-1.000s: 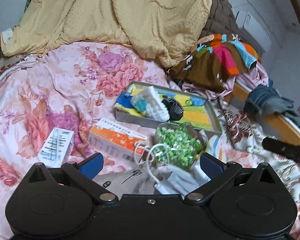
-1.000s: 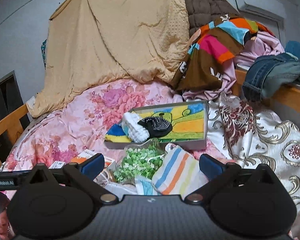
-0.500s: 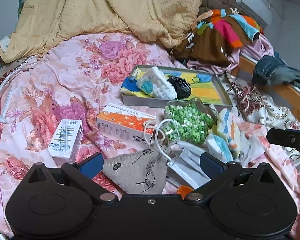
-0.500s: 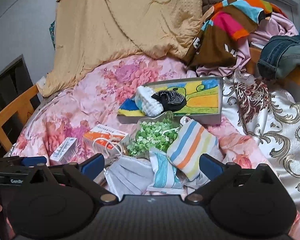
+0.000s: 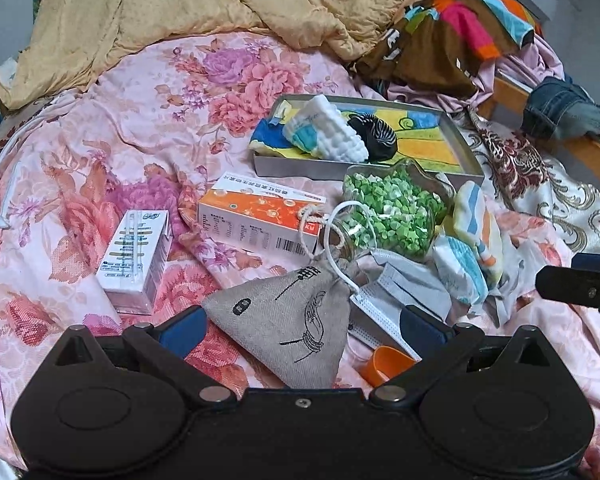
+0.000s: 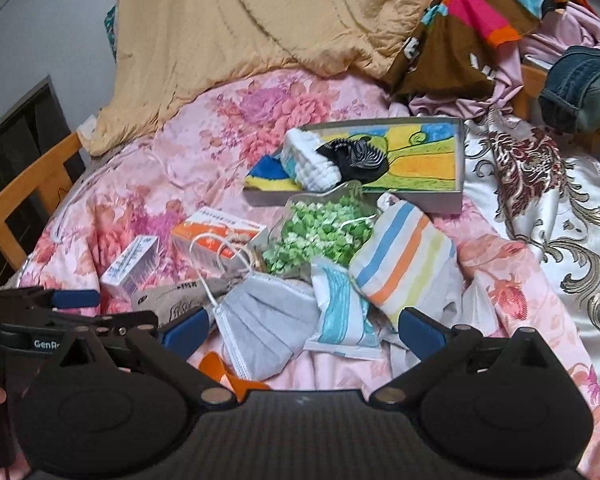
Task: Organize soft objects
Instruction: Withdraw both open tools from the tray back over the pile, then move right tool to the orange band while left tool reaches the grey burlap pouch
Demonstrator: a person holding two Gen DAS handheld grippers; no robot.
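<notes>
A shallow tray (image 5: pixel 364 170) (image 6: pixel 458 200) on the pink floral bed holds a white knitted cloth (image 5: pixel 328 132) (image 6: pixel 308 164) and a black striped sock (image 5: pixel 374 142) (image 6: pixel 352 156). In front lie a grey drawstring pouch (image 5: pixel 296 324) (image 6: pixel 176 300), a grey face mask (image 5: pixel 404 288) (image 6: pixel 264 316), a striped pouch (image 5: pixel 478 224) (image 6: pixel 400 260) and a blue-white folded cloth (image 5: pixel 456 272) (image 6: pixel 340 312). My left gripper (image 5: pixel 302 330) is open, empty, over the grey pouch. My right gripper (image 6: pixel 302 330) is open, empty, over the mask and cloth.
A bag of green pellets (image 5: pixel 396 212) (image 6: pixel 320 232), an orange box (image 5: pixel 260 216) (image 6: pixel 216 236), a small white box (image 5: pixel 136 256) (image 6: pixel 134 266) and an orange cup (image 5: pixel 384 366) lie nearby. Yellow quilt (image 5: pixel 220 8) and piled clothes (image 5: pixel 460 20) fill the back. Wooden bed rail (image 6: pixel 24 196) stands left.
Both grippers have pulled back toward me and risen, so more of the bed and the grey pouch, mask and orange cup have come into view. No object has moved.
</notes>
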